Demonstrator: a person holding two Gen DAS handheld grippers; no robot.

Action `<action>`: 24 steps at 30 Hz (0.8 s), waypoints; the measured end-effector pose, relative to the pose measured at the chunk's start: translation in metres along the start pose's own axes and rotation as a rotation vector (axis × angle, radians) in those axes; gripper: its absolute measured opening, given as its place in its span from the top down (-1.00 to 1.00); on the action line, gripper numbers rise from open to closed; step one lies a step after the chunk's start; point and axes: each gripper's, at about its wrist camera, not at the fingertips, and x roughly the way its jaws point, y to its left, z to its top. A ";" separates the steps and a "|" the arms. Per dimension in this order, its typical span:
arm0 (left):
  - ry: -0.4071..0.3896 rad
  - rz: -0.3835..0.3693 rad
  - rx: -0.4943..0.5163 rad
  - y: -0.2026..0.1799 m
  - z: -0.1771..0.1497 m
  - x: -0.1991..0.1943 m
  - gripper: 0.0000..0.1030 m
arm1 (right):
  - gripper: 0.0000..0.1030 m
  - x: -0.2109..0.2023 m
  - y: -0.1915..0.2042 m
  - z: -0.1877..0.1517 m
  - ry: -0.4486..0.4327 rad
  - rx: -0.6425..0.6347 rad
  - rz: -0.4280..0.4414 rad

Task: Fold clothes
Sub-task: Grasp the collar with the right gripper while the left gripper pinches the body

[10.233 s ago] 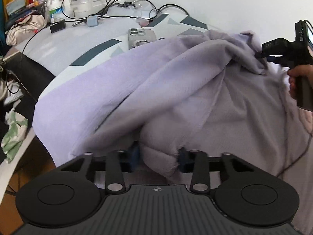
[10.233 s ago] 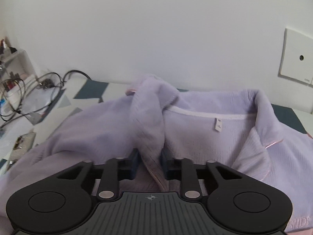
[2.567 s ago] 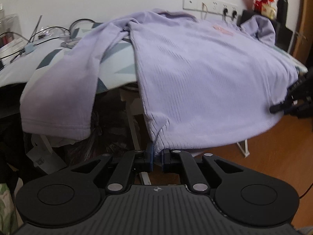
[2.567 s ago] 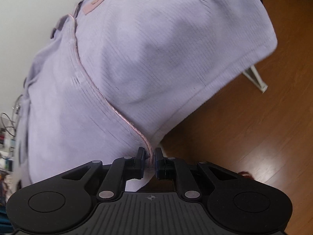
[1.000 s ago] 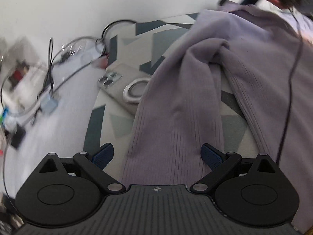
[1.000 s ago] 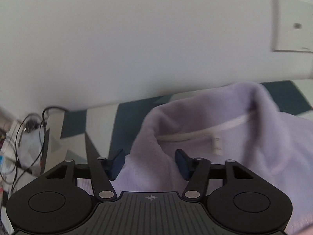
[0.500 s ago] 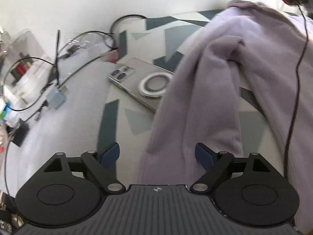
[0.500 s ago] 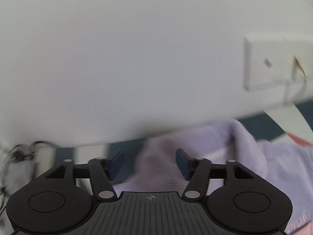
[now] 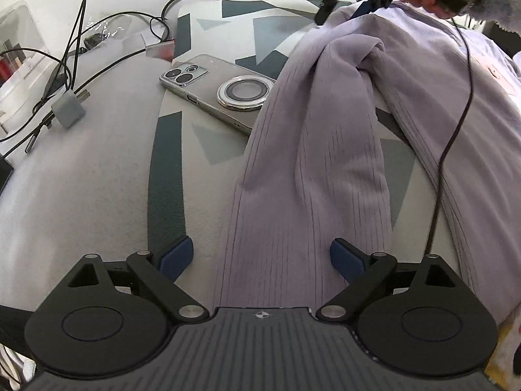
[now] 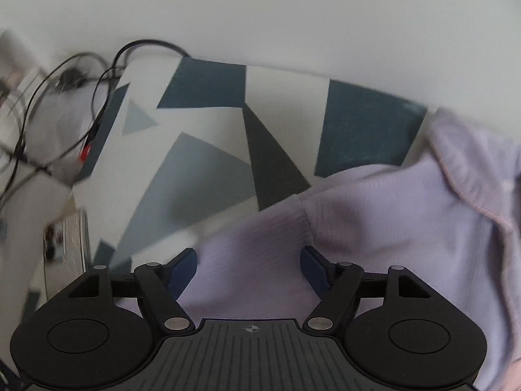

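A lilac ribbed top (image 9: pixel 423 104) lies spread on a table with a grey-and-teal patterned cloth (image 9: pixel 97 169). Its sleeve (image 9: pixel 309 179) runs toward me from the shoulder. My left gripper (image 9: pixel 260 257) is open, its blue pads either side of the sleeve's lower part, holding nothing. My right gripper (image 10: pixel 249 265) is open above the shoulder area of the top (image 10: pixel 374 215); it also shows in the left wrist view (image 9: pixel 345 3) at the far end of the sleeve. The collar edge (image 10: pixel 456 169) lies to its right.
A phone in a clear case (image 9: pixel 221 88) lies face down just left of the sleeve, partly under it. Tangled black cables and a grey plug (image 9: pixel 68 107) lie at the far left. A thin black cord (image 9: pixel 456 123) hangs over the top. A white wall stands behind.
Both grippers let go of the hem they held 2.6 s ago and stand open. The left one has settled over the sleeve; the right one has dropped from facing the wall to the shoulder.
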 end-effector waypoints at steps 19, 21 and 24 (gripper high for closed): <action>-0.358 0.385 -0.100 0.070 0.100 -0.073 0.82 | 1.00 -0.018 -0.028 0.010 -0.347 0.225 0.187; -0.308 0.433 -0.061 0.072 0.114 -0.053 0.67 | 0.88 -0.011 -0.037 0.014 -0.370 0.287 0.192; -0.204 0.518 0.000 0.072 0.122 -0.022 0.33 | 0.67 -0.014 -0.059 0.016 -0.375 0.386 0.230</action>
